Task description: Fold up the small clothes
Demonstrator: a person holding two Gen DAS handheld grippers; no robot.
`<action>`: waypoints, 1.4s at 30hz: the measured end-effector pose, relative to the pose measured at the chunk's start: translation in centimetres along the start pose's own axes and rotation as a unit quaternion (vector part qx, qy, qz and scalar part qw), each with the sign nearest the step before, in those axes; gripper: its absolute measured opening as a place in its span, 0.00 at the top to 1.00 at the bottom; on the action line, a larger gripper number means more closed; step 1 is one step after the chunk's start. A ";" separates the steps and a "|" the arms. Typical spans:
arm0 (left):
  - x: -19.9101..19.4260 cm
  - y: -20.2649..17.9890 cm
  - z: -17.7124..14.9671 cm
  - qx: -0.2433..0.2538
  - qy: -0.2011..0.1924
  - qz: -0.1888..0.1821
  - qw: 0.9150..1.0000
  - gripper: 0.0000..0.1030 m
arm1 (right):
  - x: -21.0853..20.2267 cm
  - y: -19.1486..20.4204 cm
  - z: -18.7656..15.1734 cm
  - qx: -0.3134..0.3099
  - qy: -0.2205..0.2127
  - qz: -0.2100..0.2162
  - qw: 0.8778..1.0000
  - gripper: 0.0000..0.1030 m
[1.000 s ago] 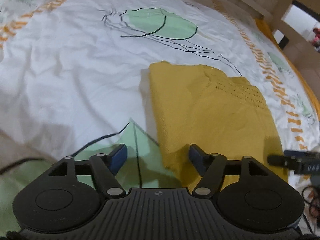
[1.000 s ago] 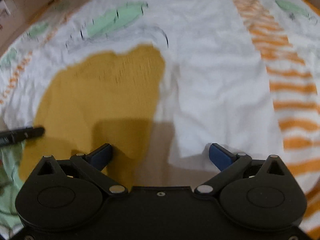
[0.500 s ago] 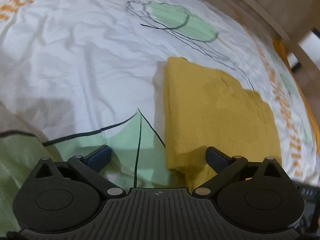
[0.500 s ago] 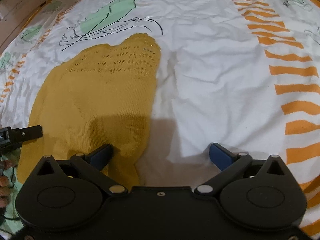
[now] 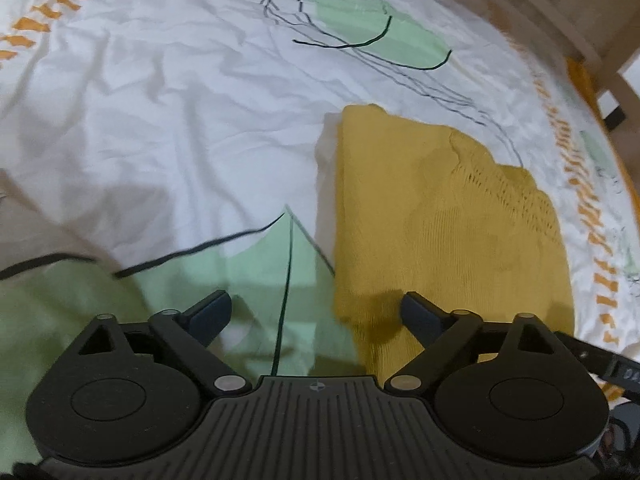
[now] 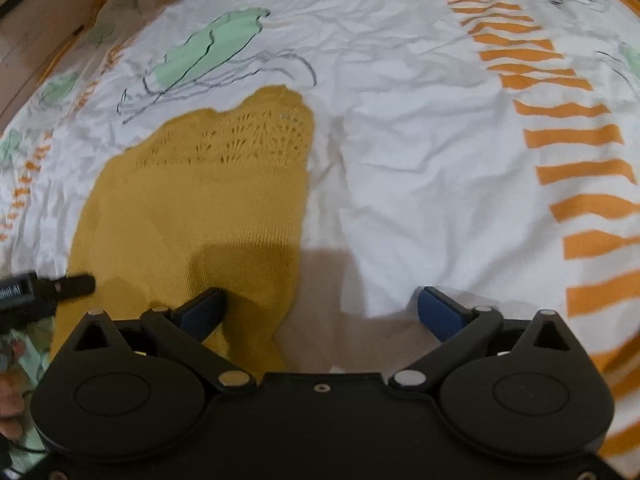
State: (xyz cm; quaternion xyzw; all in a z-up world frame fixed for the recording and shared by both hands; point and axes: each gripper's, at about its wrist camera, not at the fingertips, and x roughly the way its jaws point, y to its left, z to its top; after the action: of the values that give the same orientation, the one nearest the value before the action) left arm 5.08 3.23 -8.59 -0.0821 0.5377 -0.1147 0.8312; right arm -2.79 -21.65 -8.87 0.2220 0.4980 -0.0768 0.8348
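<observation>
Left gripper [image 5: 316, 312] jaws wide, easing inward, pressing on nothing; folded yellow knit [image 5: 440, 220] lies on the bedsheet [image 5: 160, 120] at two o'clock. Right gripper [image 6: 322, 306] released, knit [image 6: 200, 200] at ten o'clock.

Items counted: 1 folded yellow knit garment [image 5: 440, 232]; 1 printed bedsheet [image 5: 160, 112]; 2 grippers, i.e. left gripper [image 5: 316, 312] & right gripper [image 6: 320, 308].
</observation>
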 end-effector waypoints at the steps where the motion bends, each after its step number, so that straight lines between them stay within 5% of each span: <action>1: -0.5 -0.3 -0.2 0.004 0.004 0.018 1.000 0.11 | -0.6 0.2 -0.1 0.000 -0.001 -0.004 1.000 0.01; 8: -4.9 -1.9 -1.9 0.048 -0.025 0.095 0.994 0.12 | -4.9 2.6 -2.0 -0.047 -0.047 -0.070 0.995 0.01; 17: -7.2 -3.3 -3.5 0.063 -0.039 0.131 0.989 0.12 | -7.9 3.5 -3.5 -0.031 -0.072 -0.063 0.995 0.01; 30: -7.7 -4.8 -4.8 0.080 -0.037 0.124 0.988 0.12 | -8.2 6.0 -5.5 -0.124 -0.062 -0.106 0.985 0.01; 42: -7.1 -4.7 -5.0 0.077 -0.016 0.122 0.989 0.12 | -7.6 5.5 -5.2 -0.100 -0.053 -0.099 0.989 0.01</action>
State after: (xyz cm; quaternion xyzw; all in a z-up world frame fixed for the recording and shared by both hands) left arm -2.76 0.61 -3.15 0.0464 0.5202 -0.0523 0.8512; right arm -8.79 -15.11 -2.79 0.0825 0.4780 -0.1203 0.8662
